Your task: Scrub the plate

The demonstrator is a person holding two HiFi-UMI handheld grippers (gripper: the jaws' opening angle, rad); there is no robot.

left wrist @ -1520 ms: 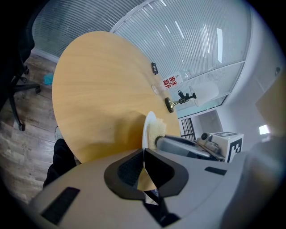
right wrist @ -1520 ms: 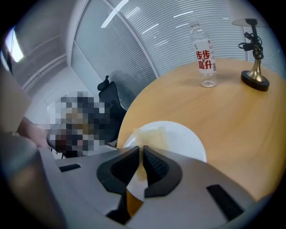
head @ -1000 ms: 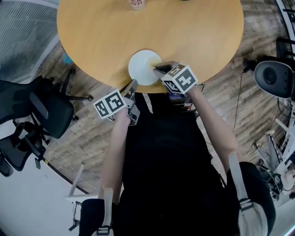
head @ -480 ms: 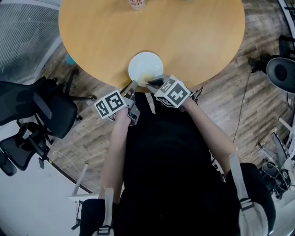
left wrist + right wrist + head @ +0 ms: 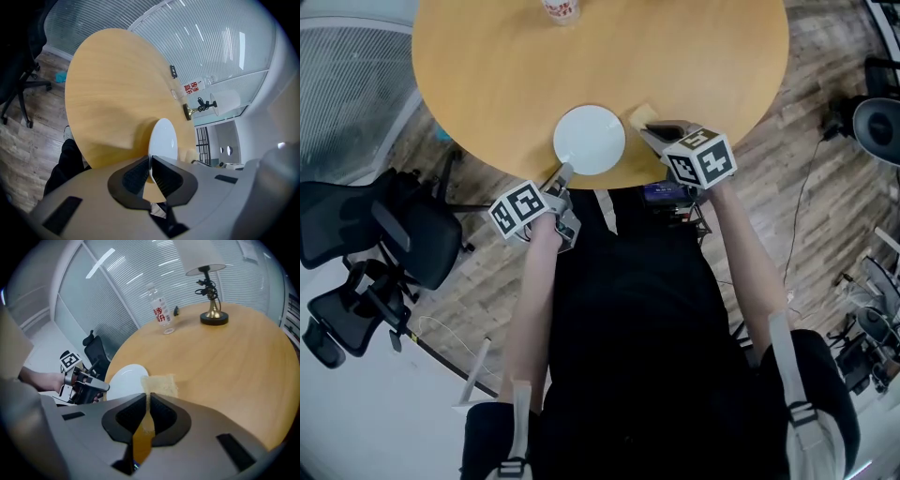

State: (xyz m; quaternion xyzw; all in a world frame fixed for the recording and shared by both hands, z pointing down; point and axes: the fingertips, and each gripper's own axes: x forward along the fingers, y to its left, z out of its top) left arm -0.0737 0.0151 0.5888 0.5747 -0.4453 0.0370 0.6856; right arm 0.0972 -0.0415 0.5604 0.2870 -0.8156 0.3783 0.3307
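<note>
Your left gripper [image 5: 563, 174] [image 5: 150, 160]: jaws closed on near rim of round white plate [image 5: 589, 139] [image 5: 164, 136] [image 5: 123, 377]. Your right gripper [image 5: 656, 129] [image 5: 146, 397]: jaws almost together, tips pinching near edge of flat yellow sponge [image 5: 640, 116] [image 5: 161, 384]. Sponge lies on round wooden table [image 5: 694, 56], just beside plate's right rim. Plate sits flat, close to table's near edge, in front of you. Beyond plate, wide bare tabletop. Clear plastic bottle with red label [image 5: 161, 310] and brass-foot lamp [image 5: 211, 291] stand well apart, far side. Black office chair [image 5: 384, 234] on floor, your left.
</note>
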